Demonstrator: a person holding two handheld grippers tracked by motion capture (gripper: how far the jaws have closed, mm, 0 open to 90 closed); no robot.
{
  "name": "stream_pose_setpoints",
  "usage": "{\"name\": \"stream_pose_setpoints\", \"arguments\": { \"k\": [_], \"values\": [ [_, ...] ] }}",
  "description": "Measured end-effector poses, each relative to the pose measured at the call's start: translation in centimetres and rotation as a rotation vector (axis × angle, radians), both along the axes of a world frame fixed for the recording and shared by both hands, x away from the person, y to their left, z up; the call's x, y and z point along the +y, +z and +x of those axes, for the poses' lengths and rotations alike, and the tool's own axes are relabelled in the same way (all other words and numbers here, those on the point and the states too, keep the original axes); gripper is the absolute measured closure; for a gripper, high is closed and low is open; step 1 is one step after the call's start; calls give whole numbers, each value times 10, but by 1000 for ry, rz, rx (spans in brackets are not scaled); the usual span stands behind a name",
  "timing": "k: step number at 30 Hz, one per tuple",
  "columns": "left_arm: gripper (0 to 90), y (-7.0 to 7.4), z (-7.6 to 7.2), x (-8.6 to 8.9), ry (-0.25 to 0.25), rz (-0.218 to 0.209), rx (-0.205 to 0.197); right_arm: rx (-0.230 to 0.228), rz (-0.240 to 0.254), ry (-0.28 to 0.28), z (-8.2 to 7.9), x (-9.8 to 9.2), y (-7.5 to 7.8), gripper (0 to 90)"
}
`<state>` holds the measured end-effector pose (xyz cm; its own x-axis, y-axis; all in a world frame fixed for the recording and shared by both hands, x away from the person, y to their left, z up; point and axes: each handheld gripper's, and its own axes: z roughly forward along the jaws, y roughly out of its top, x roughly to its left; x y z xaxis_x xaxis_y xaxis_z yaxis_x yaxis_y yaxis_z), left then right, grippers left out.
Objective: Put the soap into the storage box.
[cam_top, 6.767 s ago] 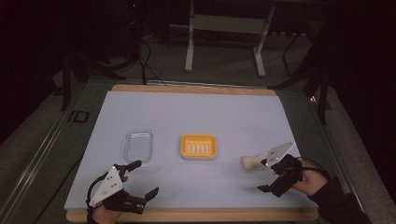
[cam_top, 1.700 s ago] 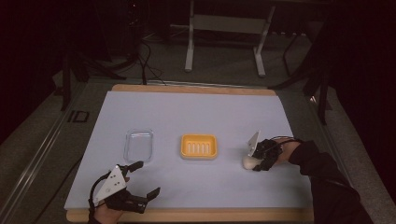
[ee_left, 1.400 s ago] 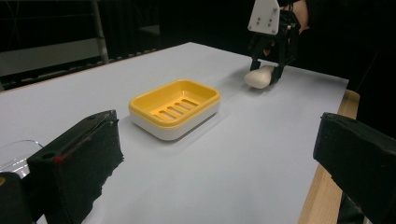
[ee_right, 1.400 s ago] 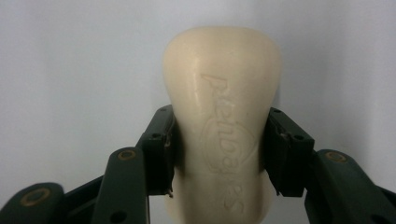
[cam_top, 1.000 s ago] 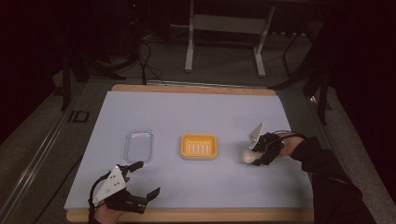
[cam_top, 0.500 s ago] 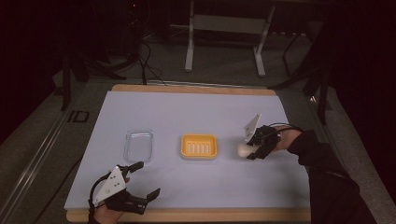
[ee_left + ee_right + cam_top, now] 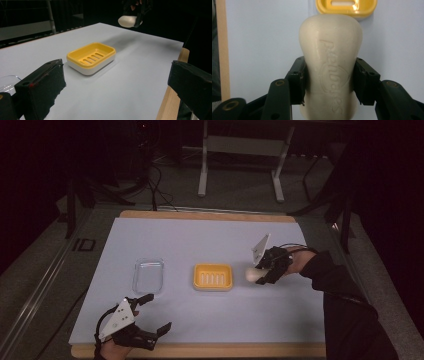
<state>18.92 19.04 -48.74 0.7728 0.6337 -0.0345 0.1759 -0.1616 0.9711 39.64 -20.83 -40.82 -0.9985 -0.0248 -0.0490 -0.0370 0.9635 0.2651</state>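
The cream soap bar (image 7: 330, 67) is clamped between the pads of the right gripper (image 7: 264, 270) and sticks out beyond them, above the table, with the yellow soap dish (image 7: 213, 276) just ahead; the hand is stretched forward, the sleeve behind it

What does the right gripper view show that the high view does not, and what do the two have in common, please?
The right gripper view alone shows raised lettering on the bar of soap and the right claw pinching it from both sides. The high view alone shows the clear lid and the left claw with its jaws apart. Both show the soap, the yellow soap dish and the pale table cover.
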Motion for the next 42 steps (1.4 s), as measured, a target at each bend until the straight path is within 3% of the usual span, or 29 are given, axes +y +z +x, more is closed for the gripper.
{"name": "stream_pose_setpoints", "arguments": {
  "k": [16,23,29,42],
  "values": [
    [12,0,-1,0,-7,1,-4,-28,13,49,3,42,12,500],
    [12,0,-1,-1,-8,-3,-5,-33,8,72,2,59,9,500],
    [12,0,-1,0,-7,-3,-6,-43,71,87,2,68,7,500],
    [12,1,-2,1,-8,-10,-10,-25,144,77,3,92,-2,500]
  ]
}}
